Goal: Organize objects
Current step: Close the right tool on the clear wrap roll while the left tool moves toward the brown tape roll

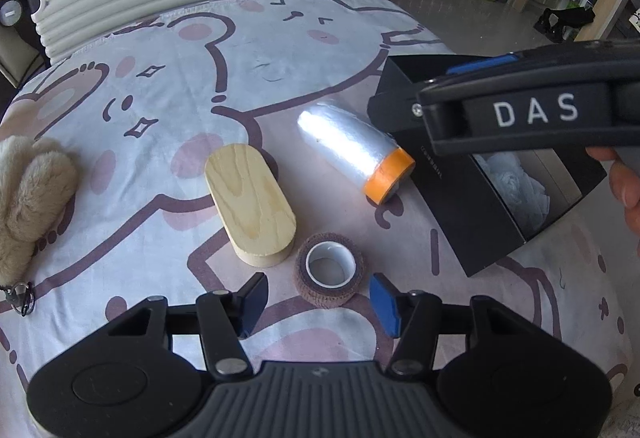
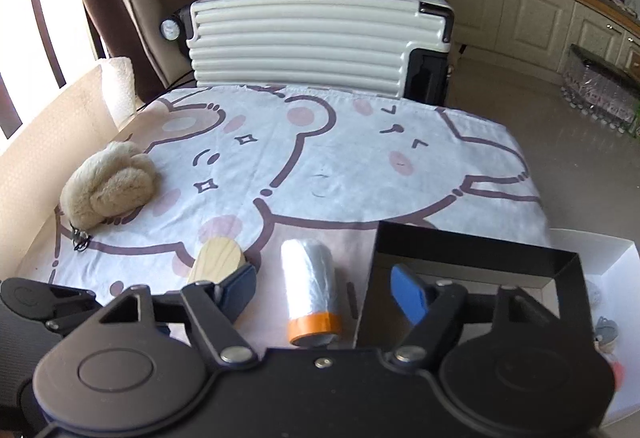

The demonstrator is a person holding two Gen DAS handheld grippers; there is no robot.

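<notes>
On the cartoon-print tablecloth (image 1: 160, 126) lie a brown tape roll (image 1: 330, 292), an oval wooden block (image 1: 250, 206) and a silver film roll with an orange end (image 1: 356, 154). My left gripper (image 1: 320, 302) is open, and the brown roll sits just past its fingertips without either pad touching it. In the right wrist view the silver roll (image 2: 312, 290) lies between the fingers of my right gripper (image 2: 324, 294), which is open with gaps on both sides. The wooden block (image 2: 218, 262) shows behind its left finger. An open black box (image 1: 472, 206) sits to the right.
A beige plush toy (image 1: 28, 190) with a metal clip lies at the table's left. A white ribbed suitcase (image 2: 316, 46) stands behind the far edge. White crumpled material (image 1: 516, 186) fills the black box (image 2: 472, 250). A white tray (image 2: 608, 262) sits right of it.
</notes>
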